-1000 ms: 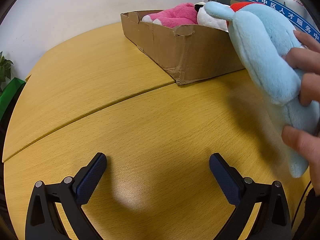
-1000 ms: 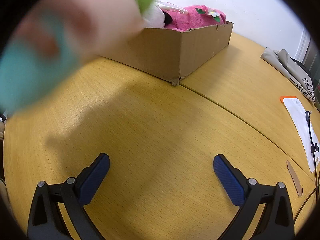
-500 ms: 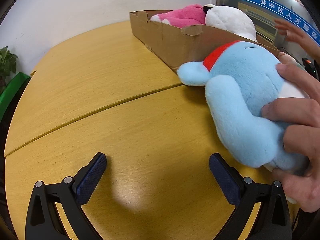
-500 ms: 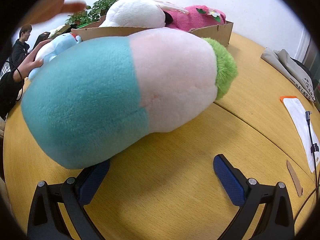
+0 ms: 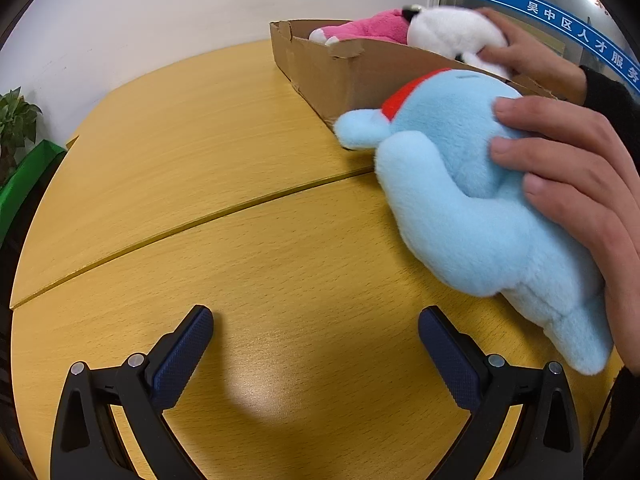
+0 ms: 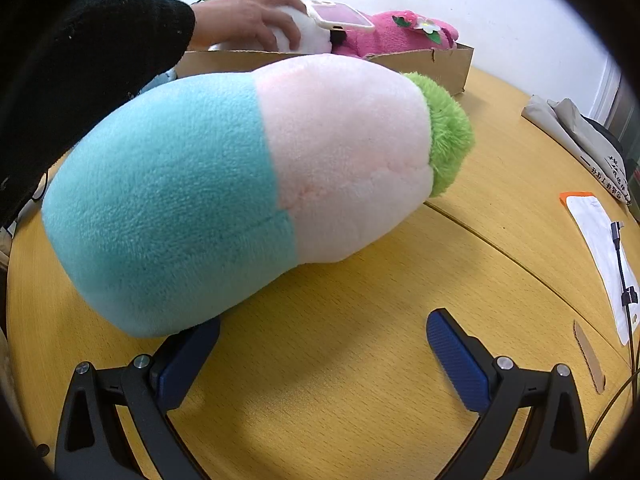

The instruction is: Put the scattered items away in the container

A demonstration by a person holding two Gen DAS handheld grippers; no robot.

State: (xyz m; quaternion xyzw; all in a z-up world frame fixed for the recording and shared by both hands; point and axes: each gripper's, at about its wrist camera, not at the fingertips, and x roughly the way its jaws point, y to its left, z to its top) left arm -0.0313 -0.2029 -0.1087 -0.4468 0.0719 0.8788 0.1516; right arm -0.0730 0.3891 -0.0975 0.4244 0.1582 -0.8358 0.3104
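Observation:
A light blue plush toy with a red collar point(image 5: 472, 200) lies on the wooden table, with a person's hand point(image 5: 572, 168) pressing on it, right of my open, empty left gripper point(image 5: 316, 348). A big teal, pink and green plush point(image 6: 248, 184) lies on the table just ahead of my open, empty right gripper point(image 6: 324, 348), overlapping its left finger. The cardboard box point(image 5: 340, 76) point(image 6: 448, 66) behind holds a pink plush point(image 6: 396, 36) and a white plush point(image 5: 452, 32), which another hand point(image 6: 252, 16) grips.
A folded grey-white garment point(image 6: 580, 140) and a white pouch with a cable point(image 6: 608, 256) lie at the table's right edge. A potted plant and green bin point(image 5: 16, 148) stand off the table's left side. A dark sleeve point(image 6: 88, 76) reaches across the upper left.
The hand has lowered the blue plush onto the table and still presses it. The big teal and pink plush now rests free on the table. A hand has reached into the box onto the white plush.

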